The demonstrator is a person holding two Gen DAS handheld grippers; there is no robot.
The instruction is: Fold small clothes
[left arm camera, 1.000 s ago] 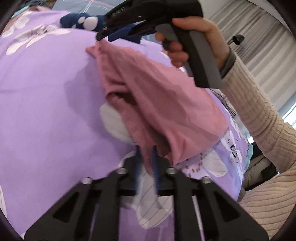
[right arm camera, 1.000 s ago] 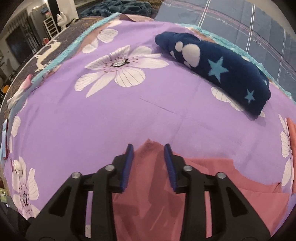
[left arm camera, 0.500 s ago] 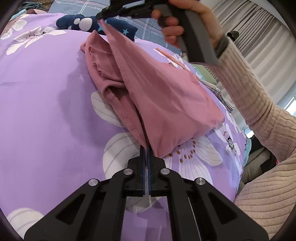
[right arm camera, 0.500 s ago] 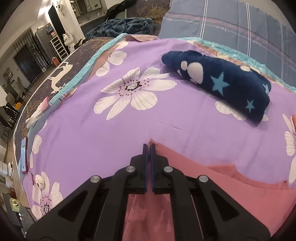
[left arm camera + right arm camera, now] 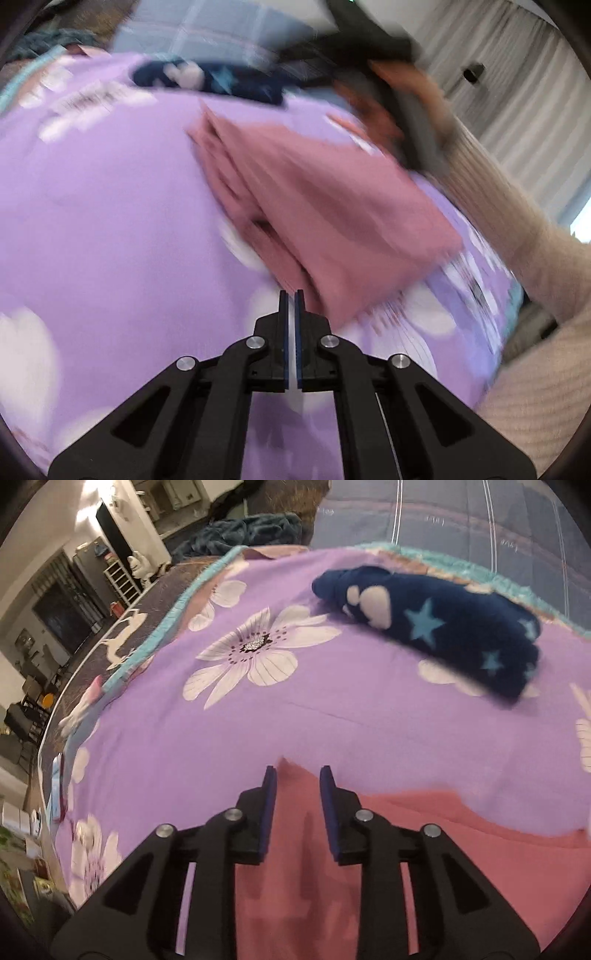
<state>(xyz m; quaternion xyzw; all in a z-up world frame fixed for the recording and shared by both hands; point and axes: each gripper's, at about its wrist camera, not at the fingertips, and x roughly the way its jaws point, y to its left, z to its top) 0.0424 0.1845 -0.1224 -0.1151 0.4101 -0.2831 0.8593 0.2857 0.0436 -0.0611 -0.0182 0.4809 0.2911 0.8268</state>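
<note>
Two views here. From the left wrist, the left tongs [image 5: 290,295] are sitting nearly shut, blue pads almost meeting, with nothing visibly pinched; the pink garment [image 5: 325,206] is lying just beyond their tips on the purple floral bedspread [image 5: 103,221], blurred. From the right wrist, the right tongs [image 5: 297,775] are opening, pink cloth lying between the pads untouched; a navy star-print fleece [image 5: 443,627] is resting well ahead.
</note>
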